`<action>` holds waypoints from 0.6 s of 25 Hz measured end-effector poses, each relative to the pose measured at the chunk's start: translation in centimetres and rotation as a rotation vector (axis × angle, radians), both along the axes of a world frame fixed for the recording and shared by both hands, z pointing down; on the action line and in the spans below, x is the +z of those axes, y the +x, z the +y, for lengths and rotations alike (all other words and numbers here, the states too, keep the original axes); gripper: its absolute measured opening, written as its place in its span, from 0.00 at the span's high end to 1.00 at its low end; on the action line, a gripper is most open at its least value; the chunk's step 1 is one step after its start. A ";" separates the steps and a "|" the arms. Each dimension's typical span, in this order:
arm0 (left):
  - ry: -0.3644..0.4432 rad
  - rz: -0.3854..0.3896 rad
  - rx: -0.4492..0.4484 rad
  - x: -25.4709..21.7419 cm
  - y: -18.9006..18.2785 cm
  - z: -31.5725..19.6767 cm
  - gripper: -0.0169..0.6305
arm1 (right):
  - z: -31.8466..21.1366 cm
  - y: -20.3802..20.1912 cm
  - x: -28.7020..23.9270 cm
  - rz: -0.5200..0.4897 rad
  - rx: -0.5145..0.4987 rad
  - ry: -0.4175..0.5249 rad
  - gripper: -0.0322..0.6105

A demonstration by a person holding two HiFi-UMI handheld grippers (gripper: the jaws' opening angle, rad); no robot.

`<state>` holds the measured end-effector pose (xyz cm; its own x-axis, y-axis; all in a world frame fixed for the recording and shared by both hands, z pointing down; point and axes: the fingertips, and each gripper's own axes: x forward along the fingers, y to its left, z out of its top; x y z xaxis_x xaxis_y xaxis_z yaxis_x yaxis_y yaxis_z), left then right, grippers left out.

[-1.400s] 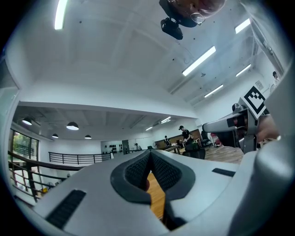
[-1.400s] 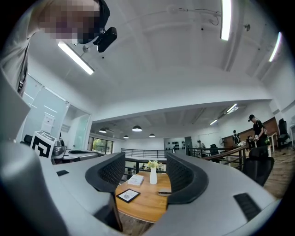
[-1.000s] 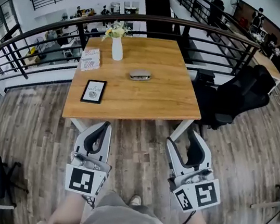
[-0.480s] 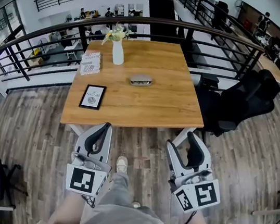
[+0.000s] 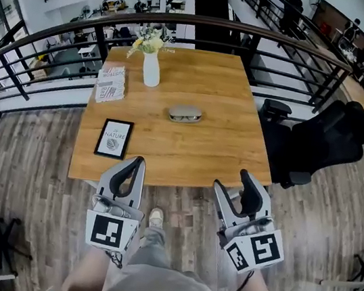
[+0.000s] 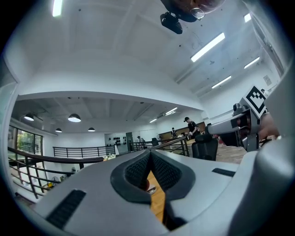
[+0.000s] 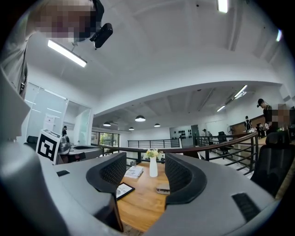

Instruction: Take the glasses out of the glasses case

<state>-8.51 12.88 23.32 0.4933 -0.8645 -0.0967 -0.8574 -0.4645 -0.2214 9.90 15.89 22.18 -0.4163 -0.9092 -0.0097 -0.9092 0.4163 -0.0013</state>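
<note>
The glasses case [image 5: 185,114] lies on the table [image 5: 213,78], its long axis running left-right. The left gripper [image 5: 135,167] is pinched together. The right gripper [image 5: 232,181] is spread and empty.

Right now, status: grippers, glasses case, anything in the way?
Left gripper shut, empty; right gripper open, empty. Glasses case looks closed, mid-table, untouched. Nothing between; picture frame, vase off left.

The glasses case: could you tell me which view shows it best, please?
The head view: the glasses case lies whole on the table. The right gripper view shows it small, partly behind a jaw. The left gripper view's shut jaws hide nearly all of it.
</note>
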 end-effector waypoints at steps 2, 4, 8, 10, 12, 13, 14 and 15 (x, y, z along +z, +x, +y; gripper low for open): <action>-0.054 -0.001 -0.003 0.4 -0.8 -3.7 0.95 | -3.9 -1.2 0.6 0.005 -0.006 -0.024 0.52; -0.094 -0.017 -0.003 0.8 -1.6 -7.4 0.95 | -7.9 -2.3 0.8 0.015 -0.011 -0.042 0.52; -0.128 -0.037 0.012 1.6 -2.8 -14.6 0.95 | -15.2 -4.1 1.4 0.030 -0.011 -0.072 0.52; -0.131 -0.034 0.022 1.6 -3.2 -17.7 0.95 | -18.3 -4.7 1.8 0.033 -0.007 -0.086 0.52; -0.135 -0.035 0.036 1.6 -3.4 -20.3 0.95 | -21.0 -5.1 2.2 0.032 0.003 -0.100 0.52; -0.138 -0.039 0.042 1.6 -3.5 -21.5 0.95 | -22.2 -5.2 2.3 0.032 0.010 -0.106 0.52; -0.140 -0.044 0.048 1.7 -3.5 -22.6 0.95 | -23.5 -5.2 2.4 0.031 0.017 -0.110 0.52; -0.141 -0.048 0.052 1.8 -3.5 -23.7 0.95 | -24.6 -5.1 2.5 0.029 0.023 -0.115 0.52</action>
